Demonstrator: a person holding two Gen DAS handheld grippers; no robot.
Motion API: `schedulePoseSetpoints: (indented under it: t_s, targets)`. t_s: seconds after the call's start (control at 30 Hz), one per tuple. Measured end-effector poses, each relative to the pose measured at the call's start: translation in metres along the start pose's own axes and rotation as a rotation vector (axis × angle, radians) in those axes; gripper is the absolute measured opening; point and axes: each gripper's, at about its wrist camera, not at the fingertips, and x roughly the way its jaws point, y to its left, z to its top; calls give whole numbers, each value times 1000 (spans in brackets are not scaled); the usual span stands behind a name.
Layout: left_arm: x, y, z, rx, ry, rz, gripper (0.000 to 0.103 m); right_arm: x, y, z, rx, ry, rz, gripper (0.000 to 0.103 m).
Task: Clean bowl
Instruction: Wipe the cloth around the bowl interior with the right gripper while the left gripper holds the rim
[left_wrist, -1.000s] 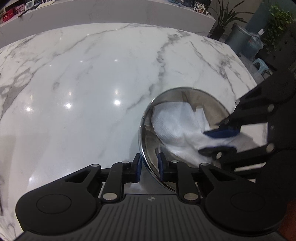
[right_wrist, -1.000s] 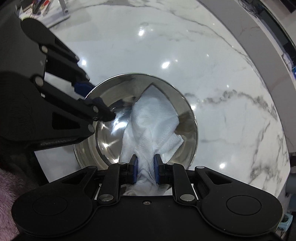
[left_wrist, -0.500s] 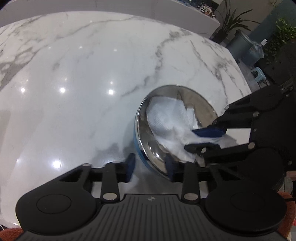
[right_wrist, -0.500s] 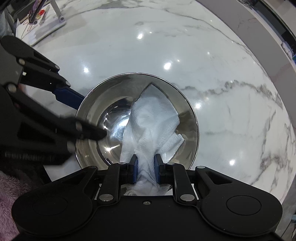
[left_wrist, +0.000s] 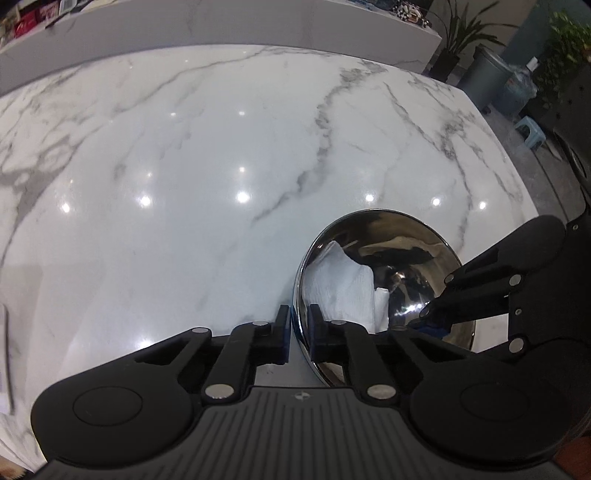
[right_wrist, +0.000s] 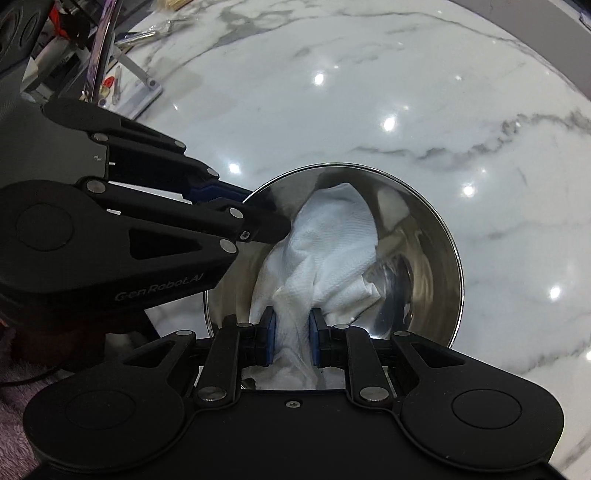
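A shiny steel bowl (right_wrist: 424, 236) stands on the white marble table, also in the left wrist view (left_wrist: 406, 236). A crumpled white paper towel (right_wrist: 325, 251) lies inside it, also in the left wrist view (left_wrist: 340, 280). My right gripper (right_wrist: 291, 330) is shut on the towel's near end at the bowl's near rim. My left gripper (left_wrist: 297, 325) is shut on the bowl's rim, one finger inside and one outside; in the right wrist view it (right_wrist: 251, 212) reaches in from the left.
The marble table (left_wrist: 184, 184) spreads wide to the left and far side. A stand with pens and clutter (right_wrist: 122, 74) sits at the far left in the right wrist view. Bins and plants (left_wrist: 491, 74) stand beyond the table's far right edge.
My left gripper opened, shifted along the rim, and has closed on the bowl's edge again. The towel has moved across the bowl's inside with my right gripper.
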Motion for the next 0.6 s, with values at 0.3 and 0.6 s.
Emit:
schedulePoseSetpoints:
  t_s: [0.3, 0.6]
  targets:
    - [0, -3, 1, 32, 3, 16, 8, 2, 22, -5, -212, 16, -304, 16]
    - [1, 6, -4, -57, 38, -58, 29, 2, 18, -4, -190, 6, -287, 16]
